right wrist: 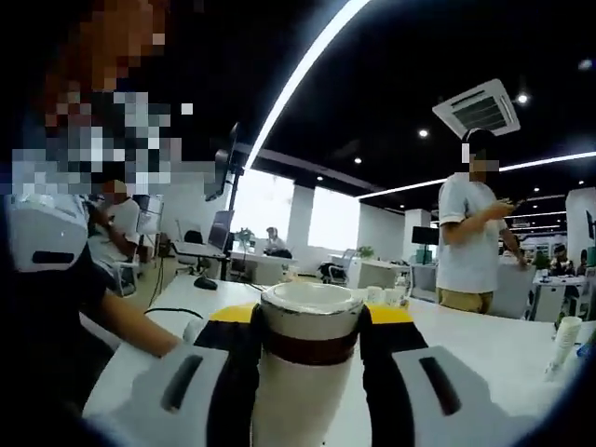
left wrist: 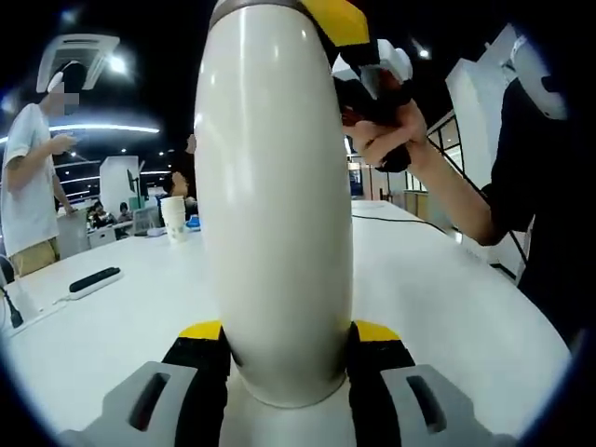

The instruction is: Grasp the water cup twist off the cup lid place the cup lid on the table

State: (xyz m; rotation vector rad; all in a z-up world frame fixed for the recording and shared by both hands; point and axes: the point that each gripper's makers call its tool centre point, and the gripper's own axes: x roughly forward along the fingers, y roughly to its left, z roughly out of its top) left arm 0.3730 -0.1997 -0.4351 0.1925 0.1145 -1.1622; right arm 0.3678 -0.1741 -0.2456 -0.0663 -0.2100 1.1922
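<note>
A tall white water cup point(left wrist: 275, 186) stands upright in the left gripper view, and my left gripper point(left wrist: 289, 331) is shut on its lower body with yellow-tipped pads on both sides. At the cup's top, the right gripper point(left wrist: 346, 20) comes in, held by a hand point(left wrist: 386, 130). In the right gripper view the cup lid point(right wrist: 310, 300), white with a brown band below it, sits between the pads of my right gripper point(right wrist: 310, 318), which is shut on it. The cup body point(right wrist: 298, 405) runs down between the jaws.
The white table point(left wrist: 447, 298) spreads around the cup. On it are a stack of paper cups point(left wrist: 174, 216), a black bar-shaped device point(left wrist: 93, 279) at the left and a cable point(left wrist: 391, 219). A person point(right wrist: 470, 242) stands beyond the table. More paper cups point(right wrist: 565, 343) stand at the right.
</note>
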